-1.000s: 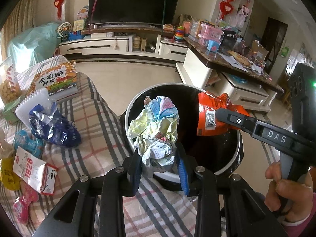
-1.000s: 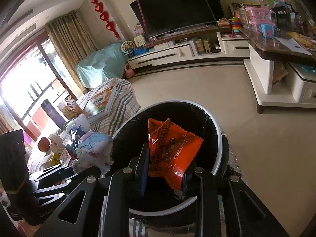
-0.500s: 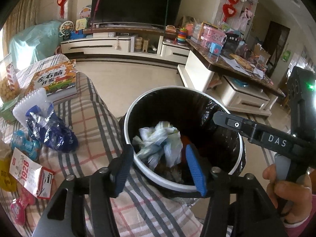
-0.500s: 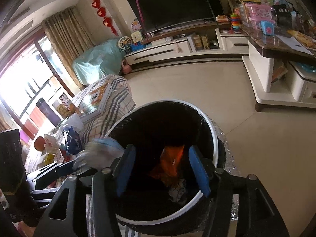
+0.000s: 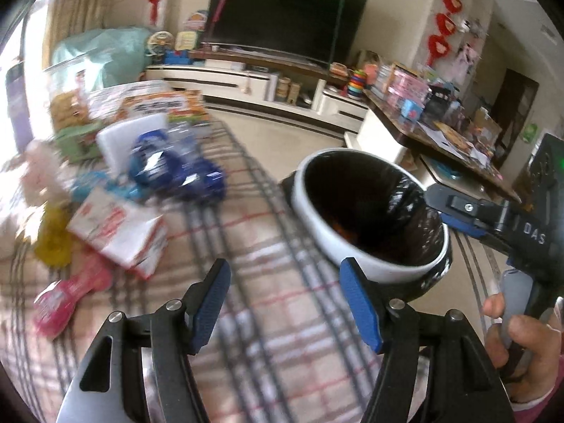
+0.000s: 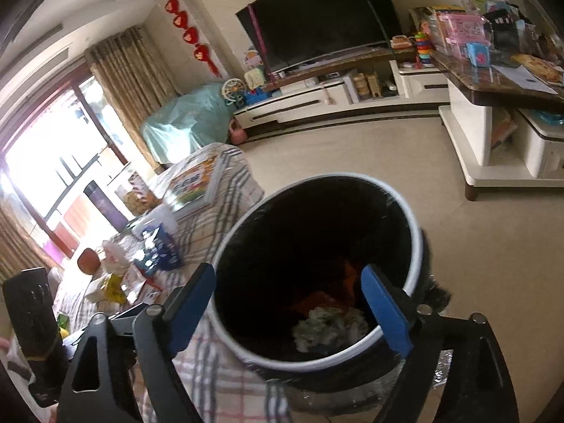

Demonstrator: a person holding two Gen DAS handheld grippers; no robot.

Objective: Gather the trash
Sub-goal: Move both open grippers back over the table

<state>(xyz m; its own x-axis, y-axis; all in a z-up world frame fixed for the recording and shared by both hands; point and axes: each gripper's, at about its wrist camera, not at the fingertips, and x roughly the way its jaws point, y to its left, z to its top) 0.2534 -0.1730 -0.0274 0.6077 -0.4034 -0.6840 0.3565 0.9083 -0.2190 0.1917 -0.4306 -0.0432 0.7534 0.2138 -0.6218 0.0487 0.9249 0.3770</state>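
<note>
A white-rimmed bin with a black liner stands against the plaid-covered table. Inside the bin lie a crumpled paper ball and an orange wrapper. My right gripper hangs over the bin's mouth, its jaws opening and nothing between them; it also shows side-on as the right gripper. My left gripper is over the cloth left of the bin, jaws opening and empty. On the cloth lie a blue wrapper, a white-and-red packet, a pink wrapper and a yellow wrapper.
A picture book and snack boxes sit at the table's far end. A person's hand holds the right gripper's handle. Beyond lie a beige floor, a TV cabinet and a cluttered marble table.
Both grippers opened: the crumpled paper and the orange wrapper dropped into the bin. My left gripper then swung left, away from the bin and over the cloth.
</note>
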